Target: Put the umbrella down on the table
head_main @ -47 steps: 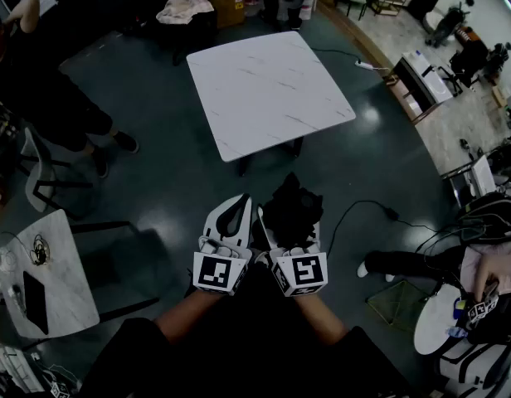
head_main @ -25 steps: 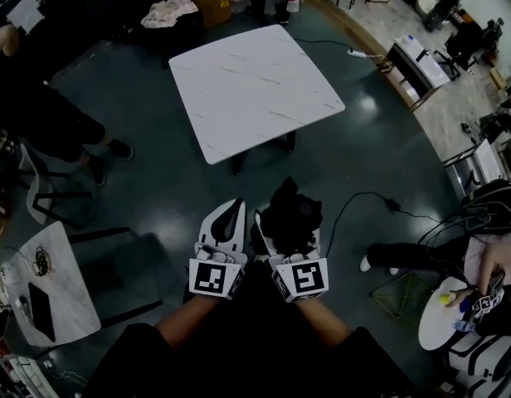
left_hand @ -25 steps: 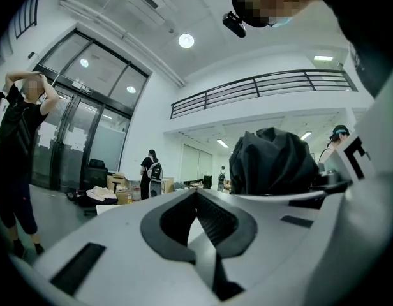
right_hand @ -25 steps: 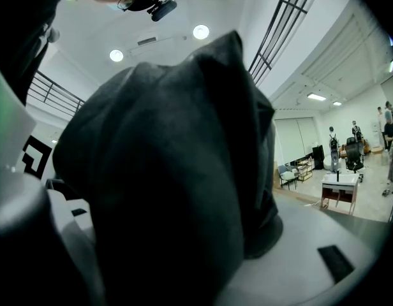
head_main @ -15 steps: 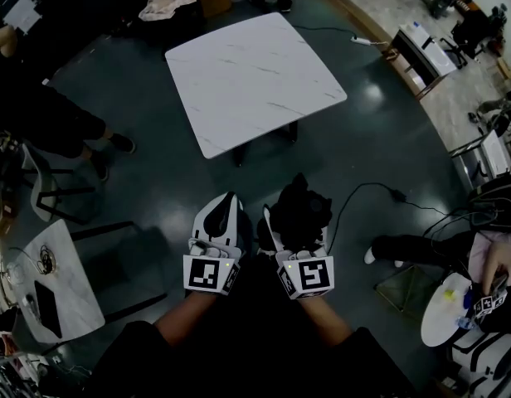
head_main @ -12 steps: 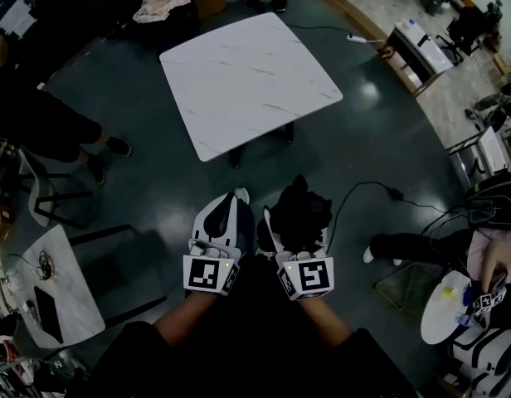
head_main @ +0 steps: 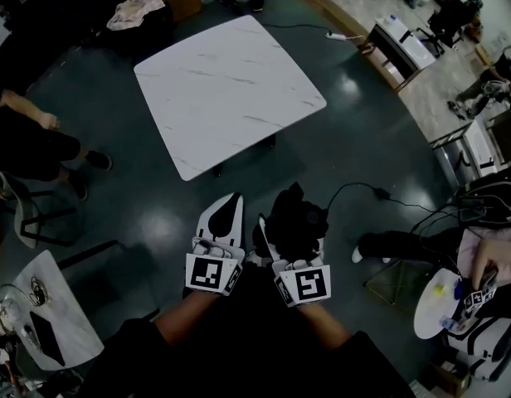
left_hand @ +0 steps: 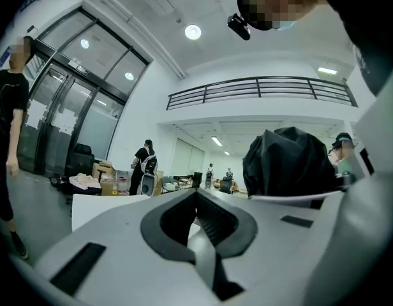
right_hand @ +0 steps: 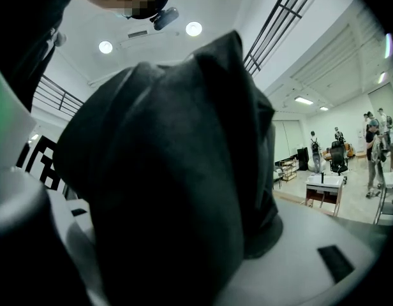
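One white desk (head_main: pixel 231 89) lies ahead, its top bare and its near corner turned toward the tongs. Open dark floor (head_main: pixel 156 214) separates that corner from both tongs. The left tongs (head_main: pixel 236 200) are pressed together with nothing between them. Just beside them, the right tongs (head_main: pixel 289 226) are clamped on the bundled black umbrella (head_main: pixel 299 212), which is held over the floor, well apart from the desk. To the right, a cable (head_main: pixel 355 191) curls across the floor near the umbrella. A person (head_main: pixel 23 143) is at the left and a small desk (head_main: pixel 65 313) at the lower left, both off the straight line to the desk's near edge. The left cube (head_main: pixel 212 273) and right cube (head_main: pixel 306 285) each bear a black-and-white square marker, the only print that can be made out.
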Demonstrator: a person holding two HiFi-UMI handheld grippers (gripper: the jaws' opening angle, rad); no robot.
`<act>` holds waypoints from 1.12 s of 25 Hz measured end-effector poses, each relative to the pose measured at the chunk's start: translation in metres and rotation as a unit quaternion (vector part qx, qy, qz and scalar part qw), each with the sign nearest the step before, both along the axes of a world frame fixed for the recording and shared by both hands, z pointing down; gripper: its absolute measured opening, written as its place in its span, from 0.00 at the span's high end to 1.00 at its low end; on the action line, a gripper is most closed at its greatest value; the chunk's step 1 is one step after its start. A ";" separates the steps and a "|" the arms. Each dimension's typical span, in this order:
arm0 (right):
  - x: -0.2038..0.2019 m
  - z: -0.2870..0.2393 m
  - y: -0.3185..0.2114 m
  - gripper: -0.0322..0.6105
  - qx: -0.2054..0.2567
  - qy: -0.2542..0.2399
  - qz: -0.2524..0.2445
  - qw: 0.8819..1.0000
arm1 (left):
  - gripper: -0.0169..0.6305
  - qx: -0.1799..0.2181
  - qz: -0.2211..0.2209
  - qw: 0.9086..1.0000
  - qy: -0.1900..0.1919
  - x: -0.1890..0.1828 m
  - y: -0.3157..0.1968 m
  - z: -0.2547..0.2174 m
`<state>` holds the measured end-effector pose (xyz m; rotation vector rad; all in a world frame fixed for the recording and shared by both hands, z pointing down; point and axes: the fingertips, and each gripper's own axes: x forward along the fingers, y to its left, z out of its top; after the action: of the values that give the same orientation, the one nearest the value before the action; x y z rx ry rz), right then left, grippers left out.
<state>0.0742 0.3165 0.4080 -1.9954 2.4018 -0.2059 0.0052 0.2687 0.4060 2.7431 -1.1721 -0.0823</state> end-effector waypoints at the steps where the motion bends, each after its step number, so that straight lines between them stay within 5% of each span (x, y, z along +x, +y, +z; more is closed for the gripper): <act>1: 0.001 0.002 -0.009 0.47 -0.002 -0.002 0.001 1.000 | 0.96 -0.001 0.001 1.000 0.000 0.002 -0.009 0.002; 12: 0.006 0.003 -0.131 0.47 -0.027 -0.004 0.003 1.000 | 0.96 -0.023 0.032 0.999 0.012 0.023 -0.118 0.002; 28: -0.010 -0.011 -0.297 0.47 -0.017 0.020 0.021 0.999 | 0.96 -0.007 0.006 0.999 0.031 -0.022 -0.289 -0.013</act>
<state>0.0645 0.0192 0.3973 -2.0818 2.3931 -0.2088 -0.0167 -0.0208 0.3931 2.7139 -1.1347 -0.1559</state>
